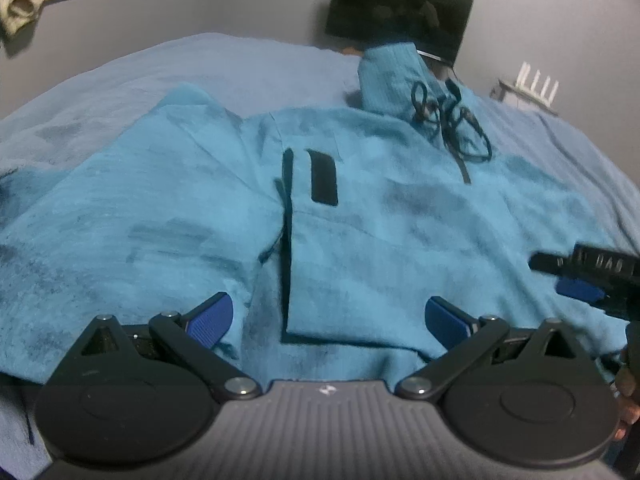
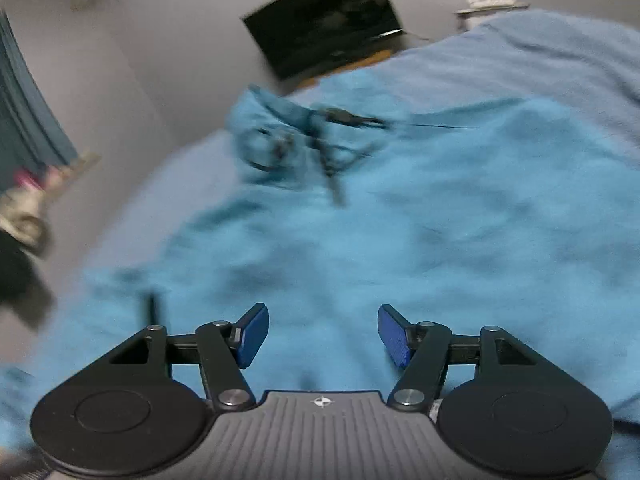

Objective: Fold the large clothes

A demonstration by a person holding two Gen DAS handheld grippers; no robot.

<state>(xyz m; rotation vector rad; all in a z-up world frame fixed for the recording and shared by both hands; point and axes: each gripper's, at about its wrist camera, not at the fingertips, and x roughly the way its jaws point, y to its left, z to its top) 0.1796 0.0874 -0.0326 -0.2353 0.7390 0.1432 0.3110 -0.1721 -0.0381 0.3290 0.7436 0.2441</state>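
Note:
A large teal fleece pullover (image 1: pixel 400 220) lies spread on the blue bed cover (image 1: pixel 248 64), with its collar and dark drawcords (image 1: pixel 452 120) at the far end. A sleeve (image 1: pixel 132 216) is folded in over the left side, and a dark pocket strip (image 1: pixel 323 178) shows beside it. My left gripper (image 1: pixel 330 320) is open just above the near hem, its blue pads (image 1: pixel 212 320) wide apart and not pressing the cloth. My right gripper (image 1: pixel 580 276) comes in from the right edge. In the blurred right wrist view, the right gripper (image 2: pixel 323 336) stands open over the pullover (image 2: pixel 400 240), holding nothing.
A dark screen (image 1: pixel 396 12) hangs on the grey wall beyond the bed. A white router (image 1: pixel 536 84) stands on a small shelf at the right. Bundled clothes (image 1: pixel 20 0) sit on a shelf at the upper left. A blue curtain (image 2: pixel 28 120) hangs at the left.

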